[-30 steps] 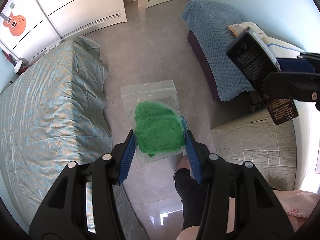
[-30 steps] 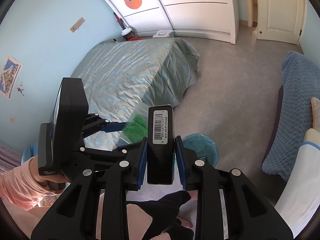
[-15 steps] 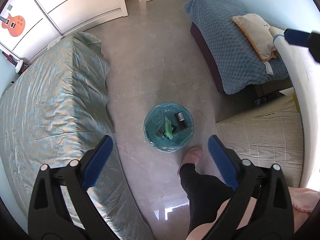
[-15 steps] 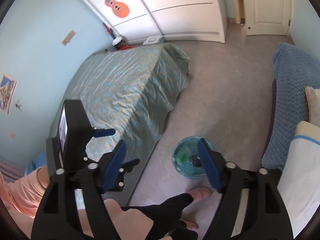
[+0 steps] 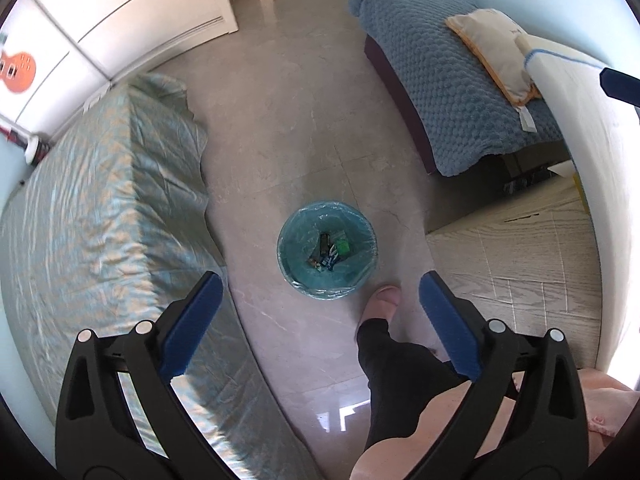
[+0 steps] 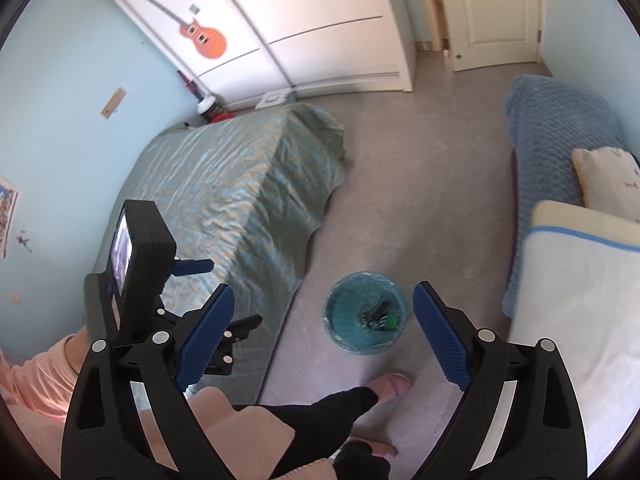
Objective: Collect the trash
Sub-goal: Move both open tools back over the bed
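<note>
Both grippers empty above the bin.

I hold the left gripper fully spread; the right gripper's jaws are opening on nothing. Trash lies in the bin below, by my foot. No further trash is visible. Only the right view shows the guitar.

Grey polished tile floor, window glare on it below the bed; bed in shiny teal-gold cover, landmark; white sliding wardrobe beyond the bed's far end, orange guitar sticker on its door; white door right of wardrobe; pale blue walls left of bed; across the floor from bed, sofa under blue knit throw, beige cushion on it; wood-grain platform near sofa.
</note>
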The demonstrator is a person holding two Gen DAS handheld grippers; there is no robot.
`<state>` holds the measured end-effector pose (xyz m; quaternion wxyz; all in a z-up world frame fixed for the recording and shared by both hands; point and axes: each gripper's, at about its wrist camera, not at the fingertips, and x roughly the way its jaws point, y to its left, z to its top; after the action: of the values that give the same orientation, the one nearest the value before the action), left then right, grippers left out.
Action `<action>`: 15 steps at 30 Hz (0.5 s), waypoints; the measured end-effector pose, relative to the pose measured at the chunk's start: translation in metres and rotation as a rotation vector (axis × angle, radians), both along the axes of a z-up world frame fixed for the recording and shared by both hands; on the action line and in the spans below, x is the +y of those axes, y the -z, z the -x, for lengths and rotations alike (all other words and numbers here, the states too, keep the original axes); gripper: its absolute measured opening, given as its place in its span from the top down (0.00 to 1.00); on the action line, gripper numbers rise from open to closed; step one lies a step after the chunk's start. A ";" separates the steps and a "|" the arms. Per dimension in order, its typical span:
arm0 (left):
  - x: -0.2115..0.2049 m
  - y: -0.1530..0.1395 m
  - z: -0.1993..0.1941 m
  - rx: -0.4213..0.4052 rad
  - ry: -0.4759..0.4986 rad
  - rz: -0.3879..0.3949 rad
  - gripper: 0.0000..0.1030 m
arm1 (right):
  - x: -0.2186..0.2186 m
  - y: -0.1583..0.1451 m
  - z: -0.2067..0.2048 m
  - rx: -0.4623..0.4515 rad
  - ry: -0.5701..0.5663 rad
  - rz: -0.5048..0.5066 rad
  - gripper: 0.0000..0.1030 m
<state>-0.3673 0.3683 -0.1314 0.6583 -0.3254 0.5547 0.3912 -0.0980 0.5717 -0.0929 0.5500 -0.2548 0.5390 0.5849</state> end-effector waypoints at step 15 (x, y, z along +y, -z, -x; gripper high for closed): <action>-0.014 -0.032 -0.088 -0.049 0.257 -0.078 0.07 | -0.089 -0.022 -0.055 -0.092 0.278 0.011 0.12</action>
<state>-0.2794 0.3543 -0.0997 0.7285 -0.2354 0.5599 0.3167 -0.0433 0.4826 -0.0704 0.6484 -0.2075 0.5464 0.4878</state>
